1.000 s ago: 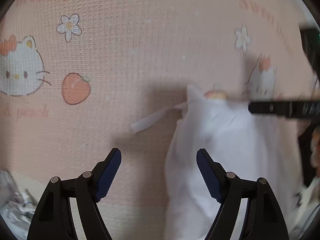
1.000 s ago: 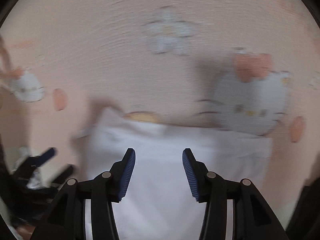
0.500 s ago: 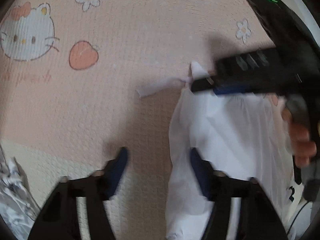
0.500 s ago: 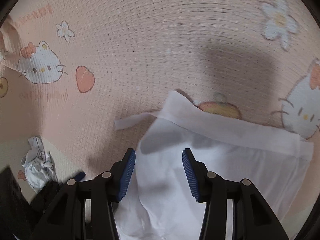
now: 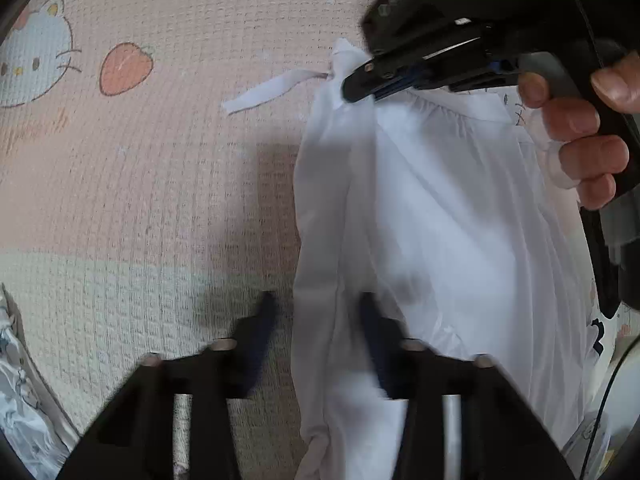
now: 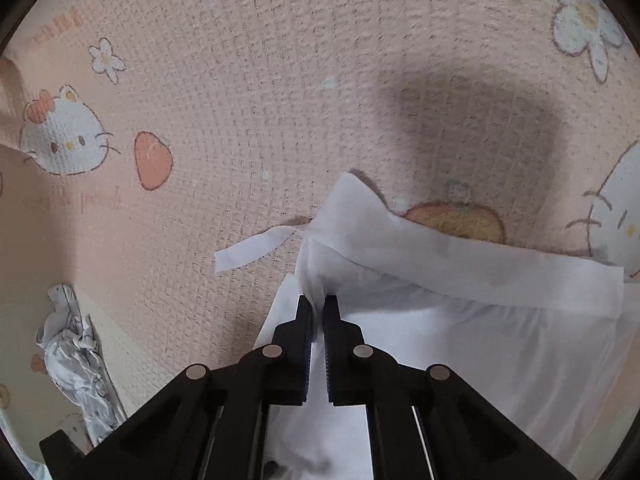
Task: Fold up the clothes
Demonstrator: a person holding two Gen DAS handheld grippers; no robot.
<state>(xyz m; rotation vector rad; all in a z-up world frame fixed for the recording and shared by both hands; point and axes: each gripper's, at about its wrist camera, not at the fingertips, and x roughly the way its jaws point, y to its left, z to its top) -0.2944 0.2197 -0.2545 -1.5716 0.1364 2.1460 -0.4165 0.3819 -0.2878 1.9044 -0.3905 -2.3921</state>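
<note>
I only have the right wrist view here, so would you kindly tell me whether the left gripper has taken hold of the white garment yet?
Observer: Not yet. In the left wrist view the left gripper is open, with the garment's edge lying between its blurred fingers.
Operator: Thank you. And does my right gripper show from that side?
Observer: Yes, the right gripper is shut on the white garment near the waistband corner, beside the loose white tie on the pink mat.
Operator: Is anything visible of the person holding it?
Observer: A hand is wrapped around the right gripper's handle at the right edge of that view.
</note>
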